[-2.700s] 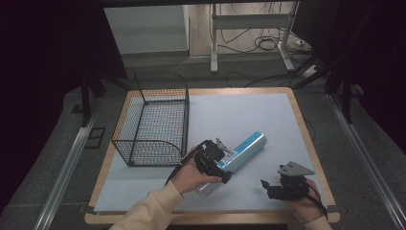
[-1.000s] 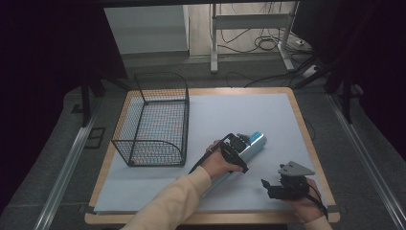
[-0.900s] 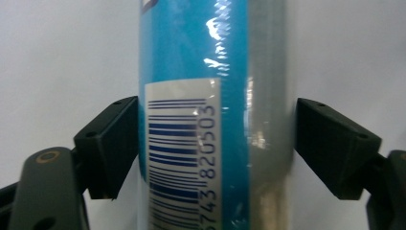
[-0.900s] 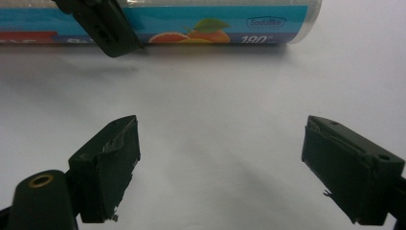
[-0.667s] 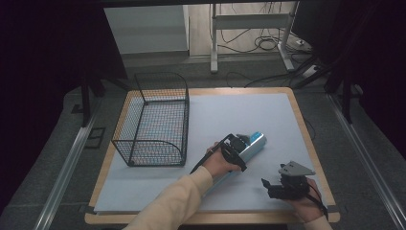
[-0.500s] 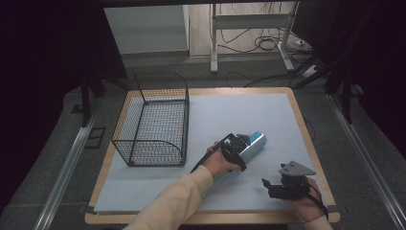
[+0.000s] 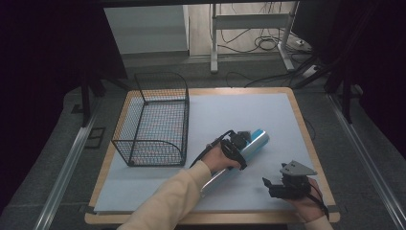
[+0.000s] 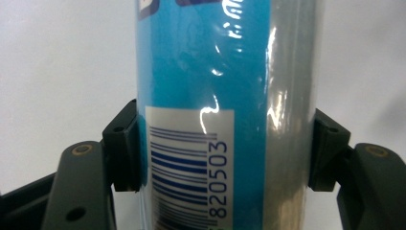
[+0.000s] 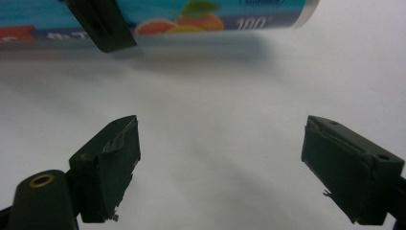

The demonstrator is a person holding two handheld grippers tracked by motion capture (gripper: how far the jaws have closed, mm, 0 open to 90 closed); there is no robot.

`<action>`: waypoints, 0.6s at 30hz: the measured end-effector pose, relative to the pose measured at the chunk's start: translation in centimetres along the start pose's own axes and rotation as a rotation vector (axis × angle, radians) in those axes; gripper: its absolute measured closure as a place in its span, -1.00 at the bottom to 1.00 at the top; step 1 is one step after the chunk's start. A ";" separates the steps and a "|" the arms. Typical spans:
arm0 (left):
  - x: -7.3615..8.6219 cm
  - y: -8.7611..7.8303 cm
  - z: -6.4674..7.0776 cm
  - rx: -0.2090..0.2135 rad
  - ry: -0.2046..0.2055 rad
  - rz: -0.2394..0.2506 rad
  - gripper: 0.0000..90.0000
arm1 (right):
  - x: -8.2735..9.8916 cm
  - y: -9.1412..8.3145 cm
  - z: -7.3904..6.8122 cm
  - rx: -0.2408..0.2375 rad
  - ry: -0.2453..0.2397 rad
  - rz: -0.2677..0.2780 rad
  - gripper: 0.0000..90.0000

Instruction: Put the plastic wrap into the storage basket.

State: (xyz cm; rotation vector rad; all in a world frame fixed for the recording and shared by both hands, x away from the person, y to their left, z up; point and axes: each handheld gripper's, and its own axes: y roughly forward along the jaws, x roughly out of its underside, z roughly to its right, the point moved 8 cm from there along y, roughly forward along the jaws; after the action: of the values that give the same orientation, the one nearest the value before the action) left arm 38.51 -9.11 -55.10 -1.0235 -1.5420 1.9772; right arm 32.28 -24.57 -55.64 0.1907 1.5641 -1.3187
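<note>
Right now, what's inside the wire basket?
Nothing that I can see: the wire basket looks empty, with the white mat showing through its mesh. Its near front corner is too dense with wire to check.

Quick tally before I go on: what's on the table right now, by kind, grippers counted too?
Wire basket: 1, black, on the left part of the mat.
Blue cylindrical pack: 1, lying on the mat, with the left gripper's jaws at its two sides.
Handheld grippers: 2, the left gripper and the right gripper, which is open over bare mat.
Total: 4
</note>
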 end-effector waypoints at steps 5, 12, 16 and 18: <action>-0.4 -1.6 0.3 -0.007 0.029 0.010 -0.30 | 0.0 0.0 -0.2 -0.010 0.003 -0.001 -0.70; -0.6 -3.3 -0.3 -0.028 0.038 0.024 -0.30 | -0.1 -0.1 -0.1 -0.010 0.006 0.005 -0.70; -0.5 -3.5 -0.5 -0.025 0.036 0.022 -0.30 | -0.1 -0.1 -0.1 -0.010 0.005 0.006 -0.70; -0.5 -3.6 -0.6 -0.028 0.036 0.025 -0.30 | -0.1 -0.1 -0.1 -0.008 0.006 0.008 -0.70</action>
State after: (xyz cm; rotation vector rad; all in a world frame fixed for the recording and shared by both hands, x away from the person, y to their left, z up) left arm 38.86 -8.06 -51.61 -1.0883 -1.5488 1.9487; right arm 32.21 -24.47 -55.49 0.1961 1.5719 -1.3066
